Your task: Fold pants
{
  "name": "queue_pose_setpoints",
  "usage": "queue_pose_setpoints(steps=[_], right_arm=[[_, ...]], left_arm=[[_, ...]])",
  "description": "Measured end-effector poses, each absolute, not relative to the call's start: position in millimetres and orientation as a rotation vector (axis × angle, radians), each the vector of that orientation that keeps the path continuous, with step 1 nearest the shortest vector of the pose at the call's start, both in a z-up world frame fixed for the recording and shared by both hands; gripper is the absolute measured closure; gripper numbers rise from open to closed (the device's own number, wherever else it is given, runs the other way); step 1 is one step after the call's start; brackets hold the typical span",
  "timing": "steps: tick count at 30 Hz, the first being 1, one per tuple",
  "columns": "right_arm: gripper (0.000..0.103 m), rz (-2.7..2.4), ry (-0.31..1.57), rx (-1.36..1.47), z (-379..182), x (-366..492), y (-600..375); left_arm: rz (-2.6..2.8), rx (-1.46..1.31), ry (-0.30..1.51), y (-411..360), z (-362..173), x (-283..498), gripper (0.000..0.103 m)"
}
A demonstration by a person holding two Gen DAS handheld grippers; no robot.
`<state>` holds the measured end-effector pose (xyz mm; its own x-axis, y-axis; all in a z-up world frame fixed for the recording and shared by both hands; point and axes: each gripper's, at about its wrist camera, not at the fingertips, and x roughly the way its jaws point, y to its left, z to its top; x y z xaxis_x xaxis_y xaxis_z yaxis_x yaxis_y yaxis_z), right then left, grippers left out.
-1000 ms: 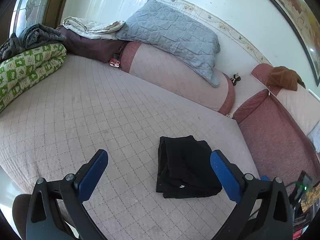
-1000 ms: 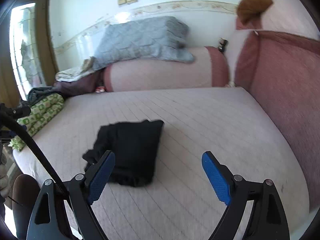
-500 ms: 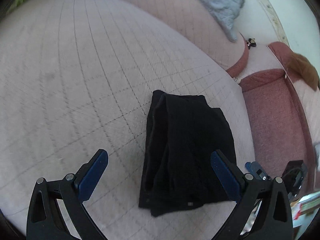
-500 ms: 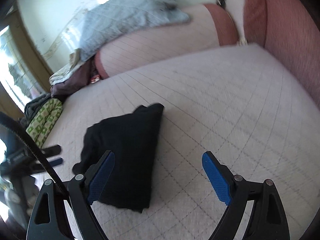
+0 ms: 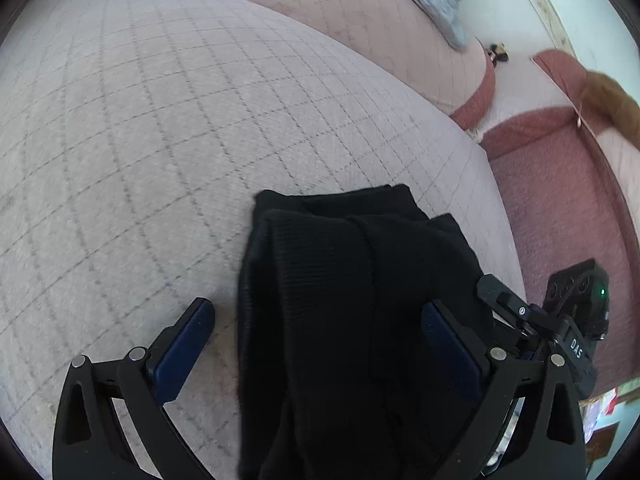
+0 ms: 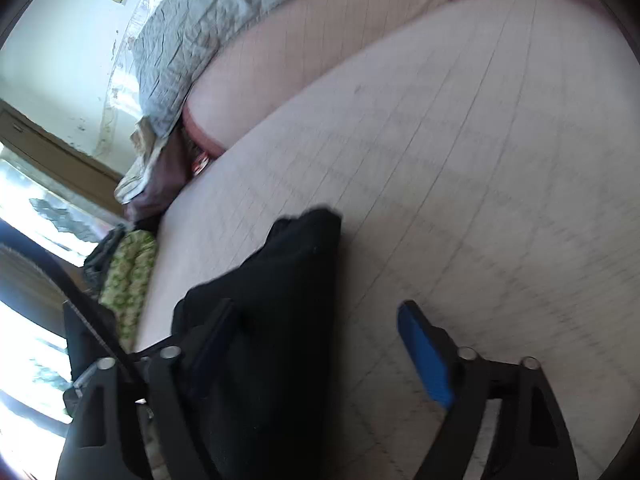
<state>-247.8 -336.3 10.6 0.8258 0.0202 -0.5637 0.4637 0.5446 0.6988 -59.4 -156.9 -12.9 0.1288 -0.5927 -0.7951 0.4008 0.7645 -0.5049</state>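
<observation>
The black pants (image 5: 352,300) lie folded in a compact bundle on the quilted pink bed cover (image 5: 160,140). My left gripper (image 5: 316,344) is open, low over the bundle's near end, its jaws straddling the cloth. My right gripper (image 6: 316,344) is open too, with its left jaw over the pants (image 6: 280,300) and its right jaw over bare cover. The right gripper also shows in the left wrist view (image 5: 532,320), at the bundle's right side. Neither gripper holds anything.
Pink bolster cushions (image 5: 360,28) with a grey quilt (image 6: 192,32) run along the wall. A dark red sofa side (image 5: 560,200) bounds the bed on the right. A green patterned blanket (image 6: 128,276) lies at the left edge by the window.
Both grippers have come down and forward to the folded pants, which now fill the lower part of both views. Both stay open.
</observation>
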Motion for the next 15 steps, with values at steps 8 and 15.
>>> queue_pose_setpoints(steps=[8,15], right_arm=[[0.068,-0.159,0.571,1.011,10.1,-231.9,-333.9],[0.068,-0.237,0.519,0.847,49.6,-193.3,-351.2]], left_arm=[[-0.815,-0.256,1.29,-163.9,-3.1,-47.1,0.049],[-0.754,-0.25,1.253,-191.2,10.1,1.7,0.049]])
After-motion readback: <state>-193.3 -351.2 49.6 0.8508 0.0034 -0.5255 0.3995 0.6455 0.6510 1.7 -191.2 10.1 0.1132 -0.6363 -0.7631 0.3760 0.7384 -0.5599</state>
